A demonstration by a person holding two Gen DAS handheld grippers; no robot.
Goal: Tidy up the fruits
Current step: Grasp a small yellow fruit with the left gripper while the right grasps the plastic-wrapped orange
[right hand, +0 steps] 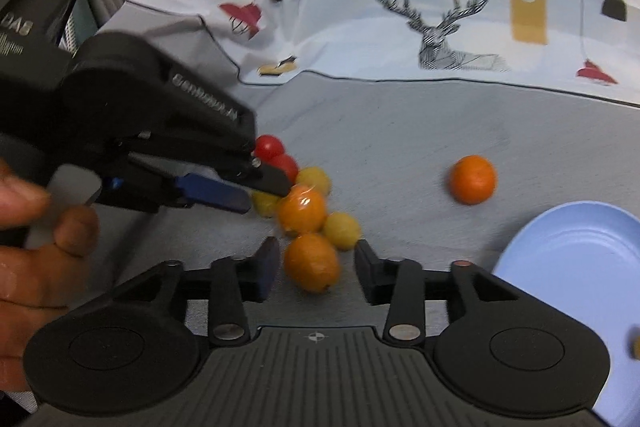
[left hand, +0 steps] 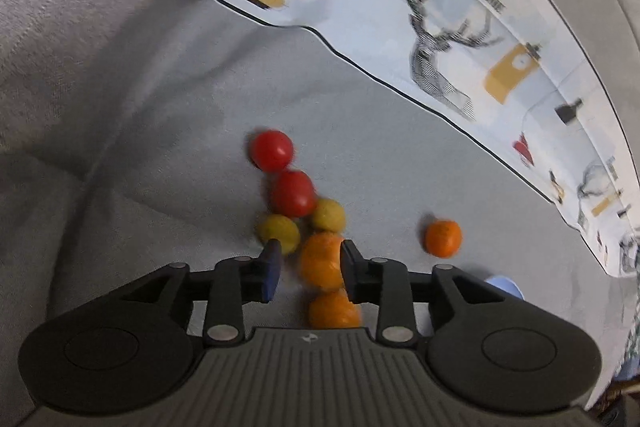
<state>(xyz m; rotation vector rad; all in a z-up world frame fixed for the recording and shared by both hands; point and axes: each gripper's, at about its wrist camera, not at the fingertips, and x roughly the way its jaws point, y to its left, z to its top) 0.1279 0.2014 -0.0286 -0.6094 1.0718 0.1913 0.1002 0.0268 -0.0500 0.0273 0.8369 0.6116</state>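
Observation:
A cluster of small fruits lies on the grey cloth: two red tomatoes (left hand: 272, 151), yellow fruits (left hand: 280, 233) and two orange fruits (left hand: 322, 261). My left gripper (left hand: 307, 269) is open above the cluster, one orange fruit between its fingers; in the right wrist view it (right hand: 262, 191) hovers over the fruits. My right gripper (right hand: 316, 269) is open with the nearest orange fruit (right hand: 312, 262) between its fingers, not squeezed. A lone orange fruit (right hand: 473, 179) lies apart to the right, also in the left wrist view (left hand: 443, 238).
A light blue plate (right hand: 580, 267) sits at the right, with a small brownish thing at its right edge. A white cloth printed with a deer (right hand: 436, 27) covers the far side. A hand (right hand: 36, 247) holds the left gripper.

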